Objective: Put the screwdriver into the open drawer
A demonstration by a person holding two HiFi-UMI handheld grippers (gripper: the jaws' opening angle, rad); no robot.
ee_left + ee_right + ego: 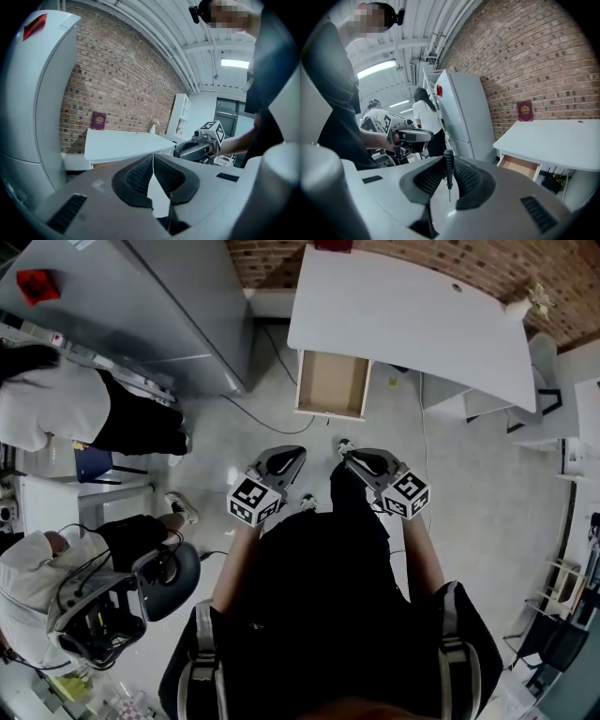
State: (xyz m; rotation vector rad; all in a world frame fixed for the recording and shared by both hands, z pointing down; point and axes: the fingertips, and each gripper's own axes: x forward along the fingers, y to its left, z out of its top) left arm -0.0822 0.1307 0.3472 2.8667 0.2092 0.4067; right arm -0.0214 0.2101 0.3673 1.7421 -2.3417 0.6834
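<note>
one gripper carries the load: the right gripper (448,161) is clamped on the screwdriver (449,185), long axis upright across the jaws, handle up, tip down. the open drawer (331,385) lies ahead, well apart, under the white desk (412,315). the left gripper (153,158) is closed and empty.

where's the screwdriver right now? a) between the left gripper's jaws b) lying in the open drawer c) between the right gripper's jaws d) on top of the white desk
C: the right gripper is shut on the screwdriver, its dark handle clamped between the pads.
</note>
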